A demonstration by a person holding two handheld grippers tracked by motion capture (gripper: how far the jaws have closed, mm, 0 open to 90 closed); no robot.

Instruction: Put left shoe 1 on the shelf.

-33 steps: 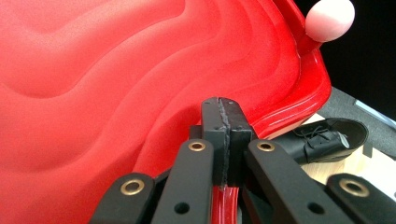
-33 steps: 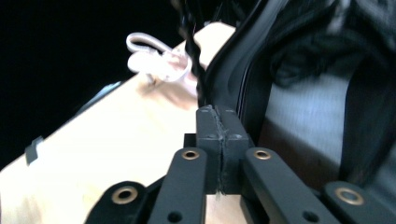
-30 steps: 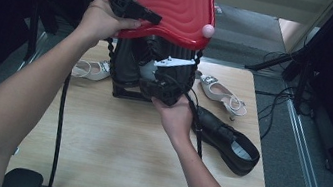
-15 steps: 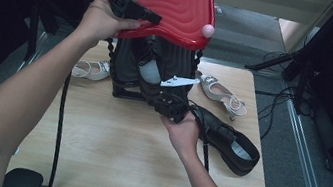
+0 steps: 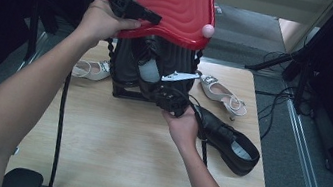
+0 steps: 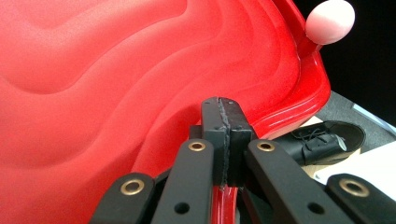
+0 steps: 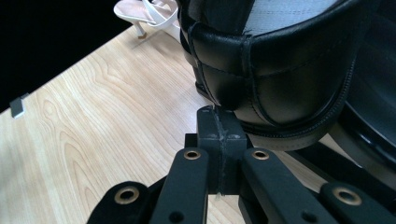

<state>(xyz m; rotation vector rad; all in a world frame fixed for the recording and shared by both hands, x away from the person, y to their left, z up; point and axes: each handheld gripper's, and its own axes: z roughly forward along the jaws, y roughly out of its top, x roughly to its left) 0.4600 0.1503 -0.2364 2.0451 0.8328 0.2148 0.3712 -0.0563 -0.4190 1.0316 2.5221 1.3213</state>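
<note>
A red ridged lid (image 5: 178, 4) stands raised over a black case (image 5: 129, 62) at the back of the wooden table (image 5: 119, 152). My left gripper (image 5: 156, 19) is shut, its tip against the lid's left rim; in the left gripper view the closed pads (image 6: 220, 100) lie on the red lid (image 6: 93, 84). My right gripper (image 5: 155, 89) is shut in front of the case. Its tip (image 7: 218, 112) touches the heel of a black shoe (image 7: 266, 70) standing at the case's front. A second black shoe (image 5: 228, 136) lies on the table to the right.
One white sandal (image 5: 88, 68) lies left of the case and another (image 5: 220, 94) to its right. A pink knob (image 5: 208, 30) sticks out at the lid's right corner. Black cables trail over the table's left side. Dark stands and cables crowd the floor on the right.
My right hand and gripper have come down and toward the near right, from in front of the case's opening to table level. The left hand and lid have stayed in place.
</note>
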